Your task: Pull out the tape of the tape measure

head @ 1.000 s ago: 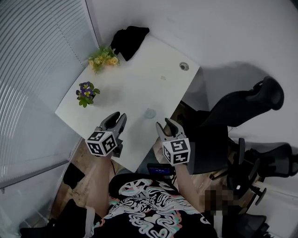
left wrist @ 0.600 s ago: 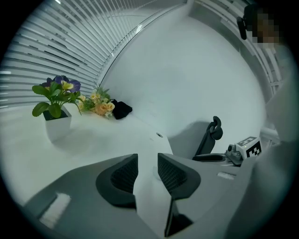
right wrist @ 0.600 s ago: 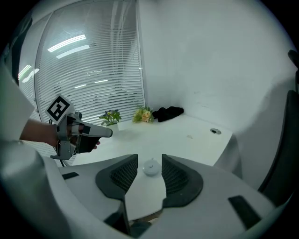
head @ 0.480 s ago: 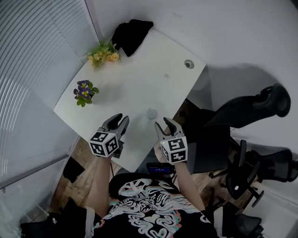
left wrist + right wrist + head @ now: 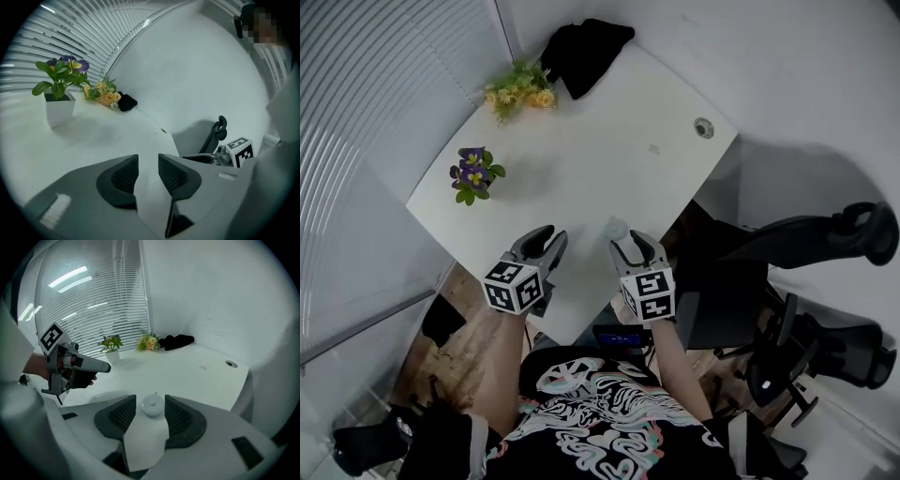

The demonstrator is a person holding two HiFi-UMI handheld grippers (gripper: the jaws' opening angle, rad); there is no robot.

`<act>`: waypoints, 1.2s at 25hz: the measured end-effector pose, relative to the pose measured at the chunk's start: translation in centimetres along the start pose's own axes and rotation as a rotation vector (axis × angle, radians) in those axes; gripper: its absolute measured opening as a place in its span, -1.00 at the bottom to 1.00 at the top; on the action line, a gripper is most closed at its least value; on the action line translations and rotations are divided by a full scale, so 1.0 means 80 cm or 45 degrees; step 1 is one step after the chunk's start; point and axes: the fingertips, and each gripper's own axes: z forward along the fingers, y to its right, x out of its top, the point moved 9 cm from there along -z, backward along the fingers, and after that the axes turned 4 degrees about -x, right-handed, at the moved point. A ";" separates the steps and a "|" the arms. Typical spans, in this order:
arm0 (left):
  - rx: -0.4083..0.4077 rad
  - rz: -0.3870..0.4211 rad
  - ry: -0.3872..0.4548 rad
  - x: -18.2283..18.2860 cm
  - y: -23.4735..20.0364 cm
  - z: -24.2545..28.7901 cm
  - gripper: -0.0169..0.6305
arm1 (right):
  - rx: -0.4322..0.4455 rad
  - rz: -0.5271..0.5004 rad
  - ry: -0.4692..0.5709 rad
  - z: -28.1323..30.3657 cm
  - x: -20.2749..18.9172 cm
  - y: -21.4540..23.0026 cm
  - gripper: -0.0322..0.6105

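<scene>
**Head view.** White tabletop (image 5: 581, 141), seen corner-on. The tape measure (image 5: 616, 226), small, round and pale, lies flat near the near edge. The right claw (image 5: 631, 242) sits just behind it, with its tips close to its near rim. The left claw (image 5: 553, 234) is over the near edge, apart from the tape measure on its left. Each claw bears a cube of black-and-white square markers. On the far side are a pot (image 5: 472, 178) of purple flowers, yellow flowers (image 5: 520, 94) and a black cloth (image 5: 586, 52). There is a round hole (image 5: 704, 127) near the right edge. A dark chair (image 5: 806, 246) stands off to the right.

**Left gripper view.** The left claw (image 5: 148, 161) has its jaws a narrow way apart, with only bare tabletop showing between them. The pot is at left and the right claw's marker cube at right.

**Right gripper view.** The right claw (image 5: 150, 399) has its jaws wide, and they have just been opening. The tape measure shows in the gap, resting on the tabletop just past the tips, with both pads clear of it. Its tape is not pulled out. The left claw is at left, held in a hand.
</scene>
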 end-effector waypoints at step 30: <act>0.059 -0.086 -0.022 -0.016 -0.032 0.000 -0.63 | 0.047 -0.110 -0.118 0.066 -0.009 0.002 -0.16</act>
